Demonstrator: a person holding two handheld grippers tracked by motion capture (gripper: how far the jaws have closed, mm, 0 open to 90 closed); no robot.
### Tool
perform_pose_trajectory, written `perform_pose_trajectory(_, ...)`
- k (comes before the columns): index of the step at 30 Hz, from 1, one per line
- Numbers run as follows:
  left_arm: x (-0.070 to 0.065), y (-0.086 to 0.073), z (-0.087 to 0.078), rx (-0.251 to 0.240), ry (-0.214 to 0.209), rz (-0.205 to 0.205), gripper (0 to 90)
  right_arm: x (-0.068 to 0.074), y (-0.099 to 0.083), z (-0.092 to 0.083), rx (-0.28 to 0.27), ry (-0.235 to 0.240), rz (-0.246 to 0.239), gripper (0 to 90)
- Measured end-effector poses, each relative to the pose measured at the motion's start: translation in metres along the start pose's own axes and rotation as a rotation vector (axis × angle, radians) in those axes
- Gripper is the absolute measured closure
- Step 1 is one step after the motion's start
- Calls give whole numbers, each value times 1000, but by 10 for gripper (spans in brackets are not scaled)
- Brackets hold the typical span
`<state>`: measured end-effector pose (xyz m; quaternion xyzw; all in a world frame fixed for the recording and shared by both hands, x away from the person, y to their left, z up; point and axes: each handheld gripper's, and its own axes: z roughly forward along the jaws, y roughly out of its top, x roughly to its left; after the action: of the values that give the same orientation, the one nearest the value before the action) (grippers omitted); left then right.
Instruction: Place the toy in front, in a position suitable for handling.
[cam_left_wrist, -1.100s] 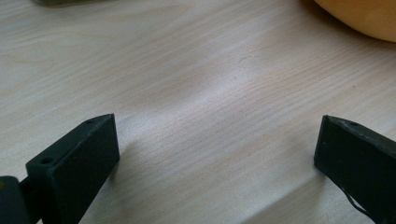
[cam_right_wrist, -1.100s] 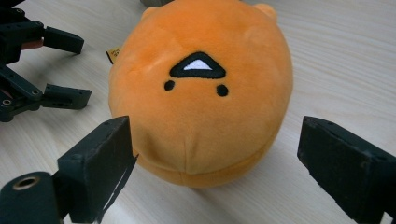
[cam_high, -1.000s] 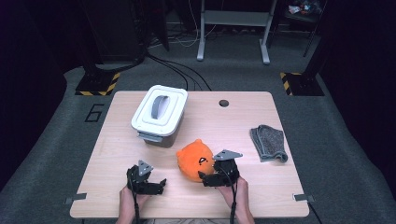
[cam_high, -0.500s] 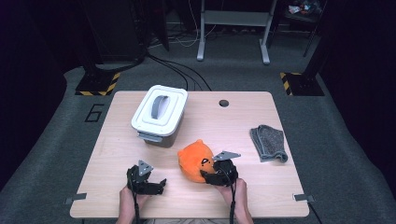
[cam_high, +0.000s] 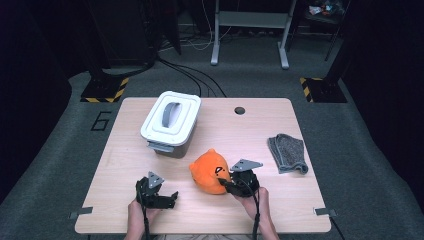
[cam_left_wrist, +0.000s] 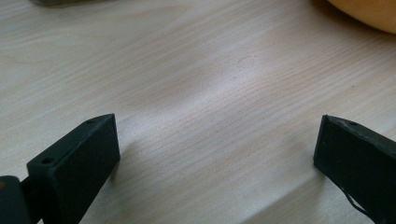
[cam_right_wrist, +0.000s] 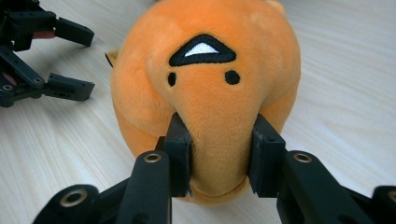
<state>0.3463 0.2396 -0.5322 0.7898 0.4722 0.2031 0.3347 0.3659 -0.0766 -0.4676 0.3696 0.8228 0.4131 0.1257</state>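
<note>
An orange plush toy (cam_high: 210, 170) with a stitched face lies on the wooden table (cam_high: 260, 135), near the front middle. My right gripper (cam_high: 227, 185) reaches it from the right front. Its jaws have just been closing, and in the right gripper view the pads (cam_right_wrist: 180, 149) press into the lower part of the plush toy (cam_right_wrist: 210, 84), squeezing it between them. My left gripper (cam_high: 172, 198) rests low on the table to the plush's left, open, with bare wood between its fingers (cam_left_wrist: 88, 158). The left gripper (cam_right_wrist: 88, 63) also appears beside the plush in the right gripper view.
A white lidded box (cam_high: 170, 122) with a grey handle stands behind and to the left of the plush. A folded grey cloth (cam_high: 288, 152) lies at the right. A small round hole (cam_high: 239, 110) sits near the table's far edge.
The right gripper's jaws have narrowed from wide apart to pinching the plush toy. The left gripper and the plush have stayed where they were.
</note>
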Motion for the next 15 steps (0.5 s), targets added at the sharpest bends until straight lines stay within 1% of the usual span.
perform_pose_trajectory(5, 0, 0, 0, 0, 0, -1, 0, -6, 6, -9, -1, -20, -51, 660)
perform_pose_trajectory(8, 0, 0, 0, 0, 0, 0, 1, -13, 8, -15, -8, -21, -59, 660)
perform_pose_trajectory(9, 0, 0, 0, 0, 0, 0, 0, -16, 9, -17, -6, -25, -75, 659)
perform_pose_trajectory(10, 0, 0, 0, 1, 0, 1, 1, -18, 9, -19, -5, -29, -75, 659)
perform_pose_trajectory(13, 0, 0, 0, 1, -1, 2, 0, -29, 11, -25, -9, -34, -99, 658)
perform_pose_trajectory(15, 0, 0, 0, 1, -1, 2, 0, -35, 12, -28, -7, -33, -97, 657)
